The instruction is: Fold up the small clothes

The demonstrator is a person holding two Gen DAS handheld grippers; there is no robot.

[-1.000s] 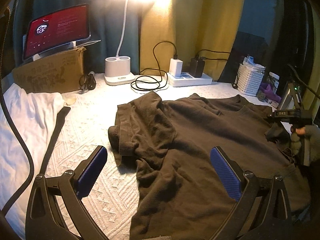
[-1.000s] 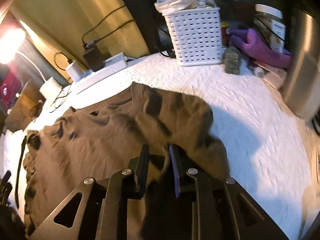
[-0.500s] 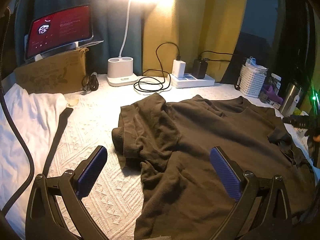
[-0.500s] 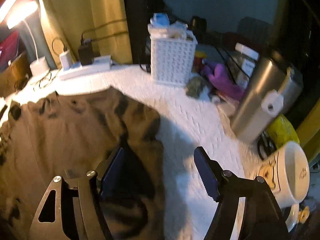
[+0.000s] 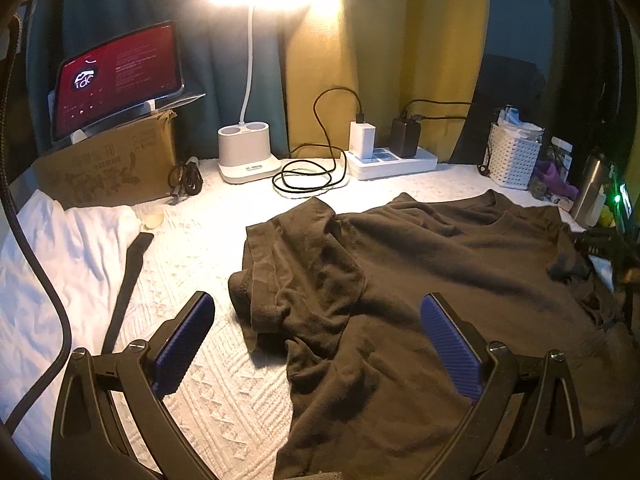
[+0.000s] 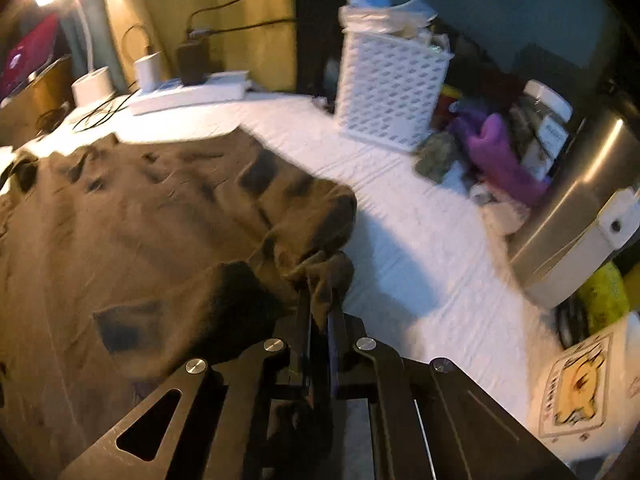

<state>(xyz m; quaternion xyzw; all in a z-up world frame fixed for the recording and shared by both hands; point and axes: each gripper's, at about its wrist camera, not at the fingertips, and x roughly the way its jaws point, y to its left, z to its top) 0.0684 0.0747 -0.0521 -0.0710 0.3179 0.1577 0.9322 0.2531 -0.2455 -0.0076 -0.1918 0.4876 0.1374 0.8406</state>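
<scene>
The brown T-shirt is soft, matt knit cloth, rumpled, lying on a surface covered in white cloth with a raised woven pattern. The basket is white perforated plastic, the flask brushed metal with a dull sheen, the box matt brown cardboard.

tablet, far left: red screen, white lines too small to read, round logo unclear | cardboard box under it: printed characters, illegible | mug, near right: cartoon print, no legible words | jar label: blurred
</scene>
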